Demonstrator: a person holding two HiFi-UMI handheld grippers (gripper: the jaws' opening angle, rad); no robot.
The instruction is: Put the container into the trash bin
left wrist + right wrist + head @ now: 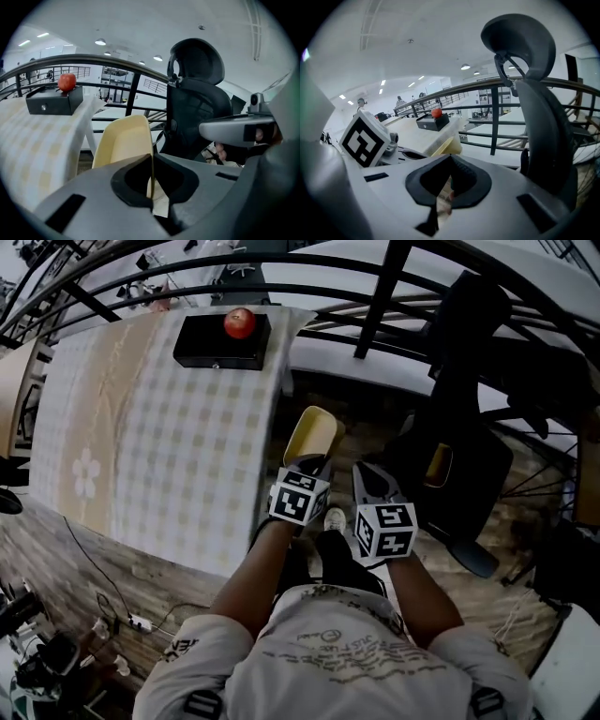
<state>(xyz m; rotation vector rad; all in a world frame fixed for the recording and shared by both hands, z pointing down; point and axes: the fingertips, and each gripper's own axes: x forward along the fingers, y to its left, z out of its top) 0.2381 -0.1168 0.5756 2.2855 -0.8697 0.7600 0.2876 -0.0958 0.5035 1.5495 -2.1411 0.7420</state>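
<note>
Beside checked table [169, 446], left tongs [307, 463] partly hide the container [312, 432].

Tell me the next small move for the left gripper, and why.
Probably carry the yellow container lower, toward the floor by the black chair: the left gripper is shut on its rim, it hangs clear of the table, and no trash bin shows plainly yet.

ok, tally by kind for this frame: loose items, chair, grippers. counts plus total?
apple: 1
black box: 1
yellow container, rim pinched in the fingers of the left gripper: 1
office chair: 1
grippers, the left one plus the right gripper: 2
Total: 6
</note>
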